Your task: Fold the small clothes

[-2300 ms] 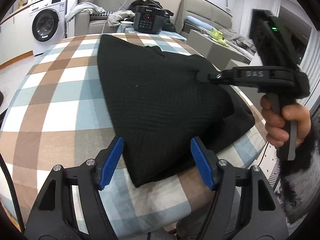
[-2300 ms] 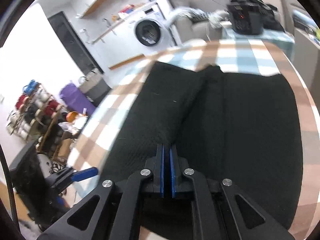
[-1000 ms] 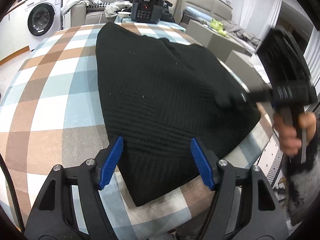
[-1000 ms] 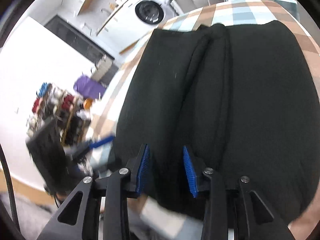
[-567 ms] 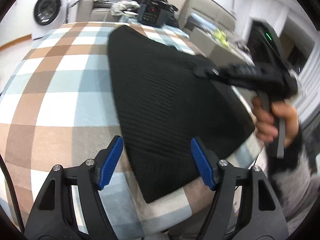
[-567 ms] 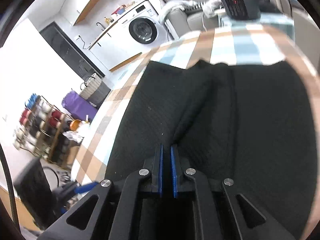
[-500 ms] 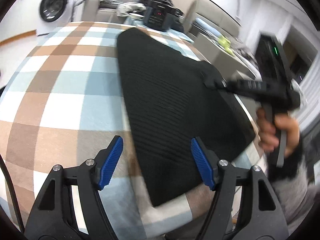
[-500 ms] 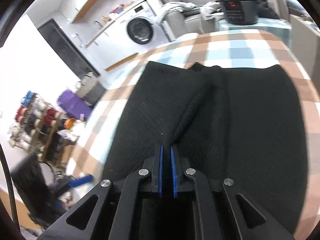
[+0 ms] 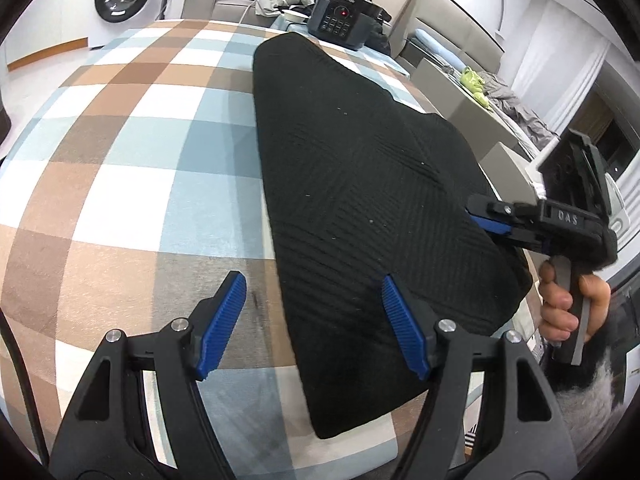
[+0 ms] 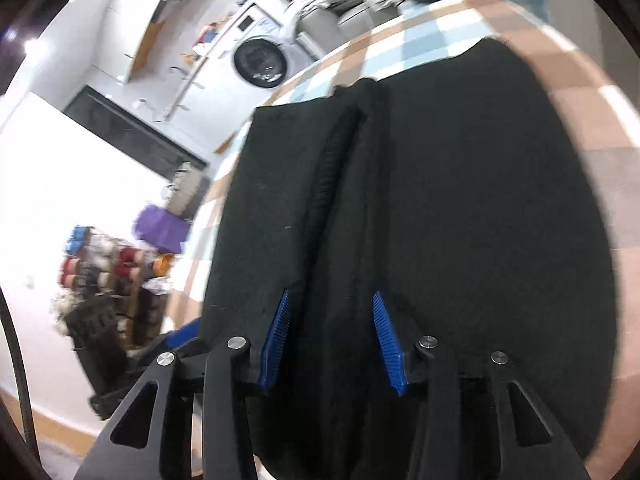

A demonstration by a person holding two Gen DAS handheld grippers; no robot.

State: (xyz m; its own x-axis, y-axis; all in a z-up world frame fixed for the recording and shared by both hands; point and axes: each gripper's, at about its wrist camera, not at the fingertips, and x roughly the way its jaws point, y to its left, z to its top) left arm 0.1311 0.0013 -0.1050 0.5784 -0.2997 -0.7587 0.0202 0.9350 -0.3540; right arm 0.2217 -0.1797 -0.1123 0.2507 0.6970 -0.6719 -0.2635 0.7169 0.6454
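1. Garment (image 9: 360,168): a black knit piece lying flat on the checked desk (image 9: 132,128), toward its right side, its near corner reaching the desk's near edge; a raised lengthwise ridge runs down it in the right wrist view
2. Left claw (image 9: 312,320): jaws wide apart and empty, hovering over the garment's near left edge, one pad over bare cloth cover, the other over the knit
3. Right claw (image 10: 328,336): jaws have just been opening; they stand apart with the ridge between them, pads not pressing it, at the garment's right edge; a hand (image 9: 568,300) grips its handle
4. Step, as I judge it: a fold seems laid and released, with both claws now free to take the next hold
5. Next move calls for each claw to close on one edge or corner, catching every layer, then lift and carry it across evenly; a shallow bite could let the knit slip and the fold skew
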